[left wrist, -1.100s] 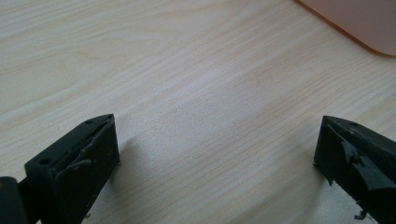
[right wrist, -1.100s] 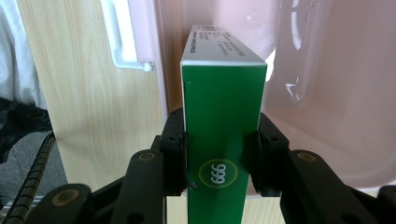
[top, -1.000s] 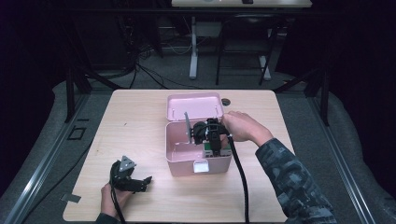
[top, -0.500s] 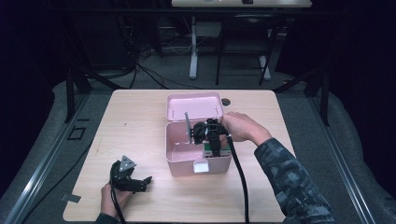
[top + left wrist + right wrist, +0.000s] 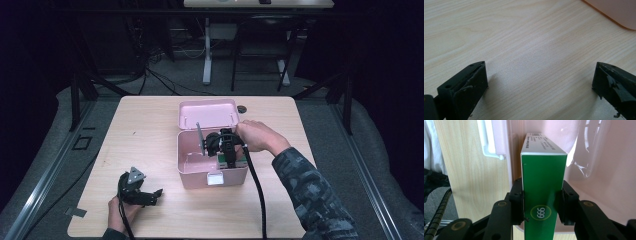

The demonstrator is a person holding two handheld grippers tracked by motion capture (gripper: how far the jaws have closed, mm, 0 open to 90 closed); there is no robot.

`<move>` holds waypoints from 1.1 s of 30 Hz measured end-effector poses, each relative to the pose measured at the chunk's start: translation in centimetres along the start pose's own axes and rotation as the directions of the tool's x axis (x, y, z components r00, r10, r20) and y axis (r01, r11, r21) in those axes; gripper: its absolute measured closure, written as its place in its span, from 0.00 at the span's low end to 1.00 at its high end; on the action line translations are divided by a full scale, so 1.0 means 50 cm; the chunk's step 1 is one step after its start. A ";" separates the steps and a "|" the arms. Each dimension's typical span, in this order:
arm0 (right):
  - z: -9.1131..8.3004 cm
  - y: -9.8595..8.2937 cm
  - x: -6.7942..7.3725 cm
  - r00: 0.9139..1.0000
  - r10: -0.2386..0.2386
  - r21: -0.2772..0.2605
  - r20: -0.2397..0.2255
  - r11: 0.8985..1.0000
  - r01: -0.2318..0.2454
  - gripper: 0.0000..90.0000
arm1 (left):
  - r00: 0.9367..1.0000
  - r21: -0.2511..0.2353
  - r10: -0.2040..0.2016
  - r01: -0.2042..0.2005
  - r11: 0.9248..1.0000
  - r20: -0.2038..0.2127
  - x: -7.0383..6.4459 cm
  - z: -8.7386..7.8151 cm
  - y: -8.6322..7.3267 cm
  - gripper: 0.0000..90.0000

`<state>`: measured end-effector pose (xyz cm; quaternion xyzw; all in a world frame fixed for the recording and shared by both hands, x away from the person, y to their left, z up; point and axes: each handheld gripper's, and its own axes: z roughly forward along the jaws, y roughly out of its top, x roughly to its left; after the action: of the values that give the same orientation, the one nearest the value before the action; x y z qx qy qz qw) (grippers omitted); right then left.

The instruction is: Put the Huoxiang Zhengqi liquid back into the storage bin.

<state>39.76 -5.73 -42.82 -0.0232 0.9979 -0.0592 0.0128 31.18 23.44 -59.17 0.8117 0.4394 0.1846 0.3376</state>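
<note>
From the high view we see a pale wooden table on grey floor in a dark room, cables and desk legs beyond. A pink storage box sits at centre, lid raised on its far side. The right gripper dips into the box's right part; the left gripper rests near the table's near-left edge.

In the left gripper view our jaws stand wide apart over bare woodgrain, holding nothing.

In the right gripper view our jaws clamp a green carton marked "999", its far end inside the box.
</note>
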 end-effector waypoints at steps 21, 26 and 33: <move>-0.032 -0.055 -0.010 0.995 0.103 -0.147 -0.019 0.984 -0.104 0.41 | 1.000 0.002 0.003 -0.003 1.000 0.000 0.000 0.000 0.000 0.00; -0.052 -0.083 -0.016 0.988 0.150 -0.242 -0.028 0.958 -0.152 0.32 | 1.000 0.003 0.003 -0.003 1.000 0.002 0.001 0.000 0.000 0.00; -0.064 -0.127 -0.029 0.962 0.267 -0.352 -0.051 0.897 -0.268 0.18 | 1.000 0.004 0.004 -0.004 1.000 0.002 0.001 -0.001 0.000 0.00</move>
<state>41.38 -11.56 -38.89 0.1122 0.9857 0.1245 0.0155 31.20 23.47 -59.14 0.8133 0.4380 0.1836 0.3363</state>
